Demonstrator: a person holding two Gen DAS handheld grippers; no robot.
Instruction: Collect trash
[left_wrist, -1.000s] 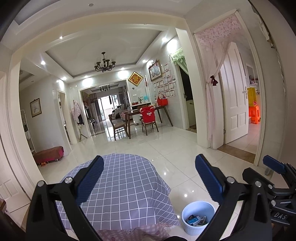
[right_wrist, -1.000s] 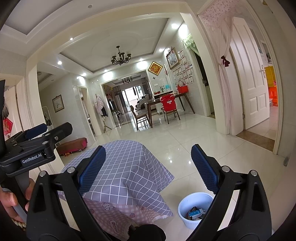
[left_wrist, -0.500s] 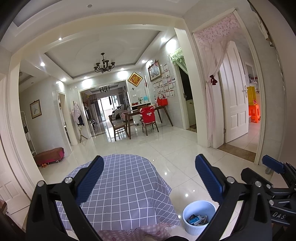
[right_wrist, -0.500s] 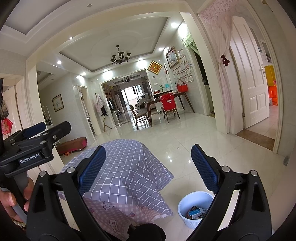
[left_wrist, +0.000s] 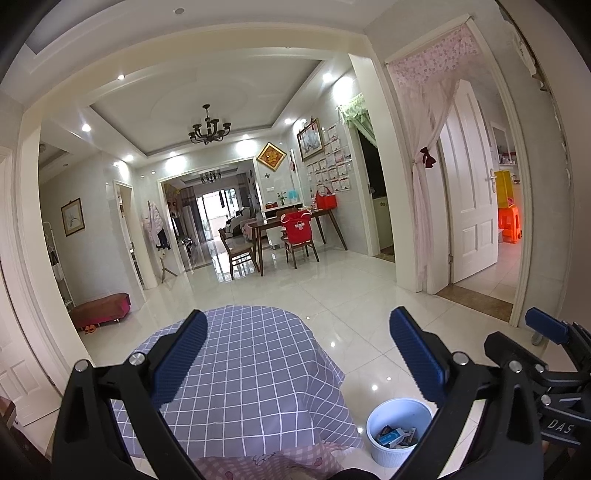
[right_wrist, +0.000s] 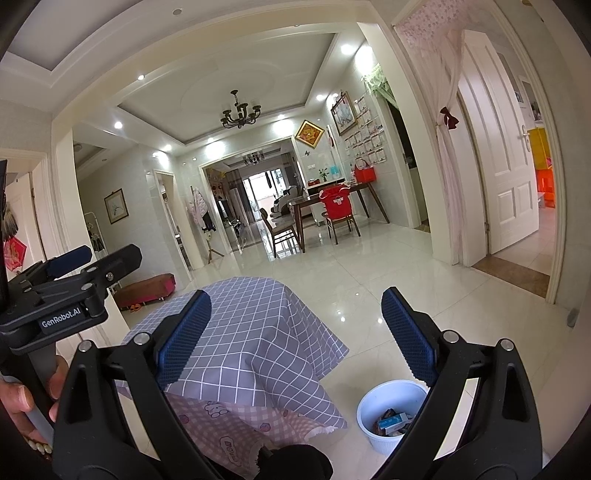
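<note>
Two grippers, both spread wide and holding nothing. Left gripper (left_wrist: 295, 354): two blue ribbed fingers (left_wrist: 181, 356), well apart, raised over the desk (left_wrist: 258, 369). Right gripper (right_wrist: 295, 332): two blue fingers (right_wrist: 406, 332), likewise released, above the desk's right side.

One desk, draped in two cloths: a grey-lilac checked cloth (right_wrist: 251, 332) on top, a pink printed cloth (right_wrist: 221, 424) showing below its hem. Nothing visible on the top.

One white bin (left_wrist: 397, 424) on the tiled floor (left_wrist: 369, 288), just beside the desk's right corner, upright. Trash (right_wrist: 393, 421) lies inside: a blue-and-white carton plus several wrappers, count unclear.

One hand (right_wrist: 22, 402) seen at the right camera's left edge, gripping the left tool's handle.

Beyond: one dining table (left_wrist: 295, 221), two chairs, two chandeliers, one low pink bench (left_wrist: 101, 308).
</note>
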